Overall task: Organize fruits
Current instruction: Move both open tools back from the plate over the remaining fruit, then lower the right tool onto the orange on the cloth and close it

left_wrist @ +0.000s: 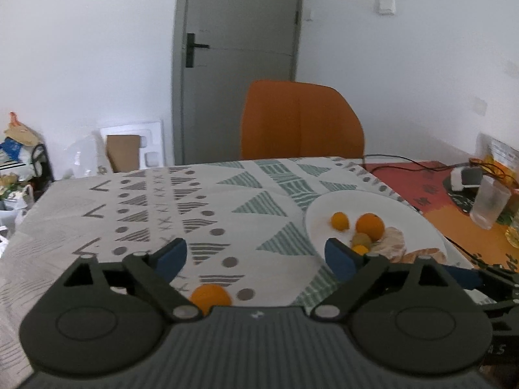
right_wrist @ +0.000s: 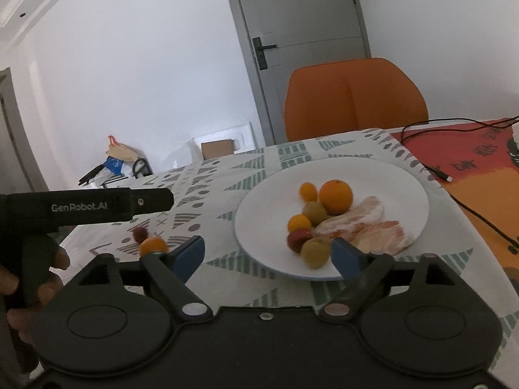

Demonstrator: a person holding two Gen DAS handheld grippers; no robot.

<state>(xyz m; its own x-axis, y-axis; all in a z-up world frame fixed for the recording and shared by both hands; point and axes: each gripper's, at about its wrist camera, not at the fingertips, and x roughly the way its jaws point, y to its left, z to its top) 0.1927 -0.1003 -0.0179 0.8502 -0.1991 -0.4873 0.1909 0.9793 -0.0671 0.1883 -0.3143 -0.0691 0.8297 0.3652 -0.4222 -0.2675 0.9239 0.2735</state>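
Across the surface (right_wrist: 227,175) lies a patterned cloth, an orange chair (right_wrist: 355,97) and grey door (right_wrist: 301,16) behind. A white plate (right_wrist: 266,220) holds mixed fruits (right_wrist: 335,196); one orange (left_wrist: 210,296) lies loose on the cloth. Left gripper (left_wrist: 256,257) and right gripper (right_wrist: 267,254) are spread wide, holding nothing.

Spread fingers (left_wrist: 172,256) above lone orange (left_wrist: 210,297) beside plate (left_wrist: 418,223)

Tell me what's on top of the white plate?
On the white plate sit a big orange, small orange, green and red fruits, and peeled citrus pieces. The right gripper hides part of the plate's near rim.
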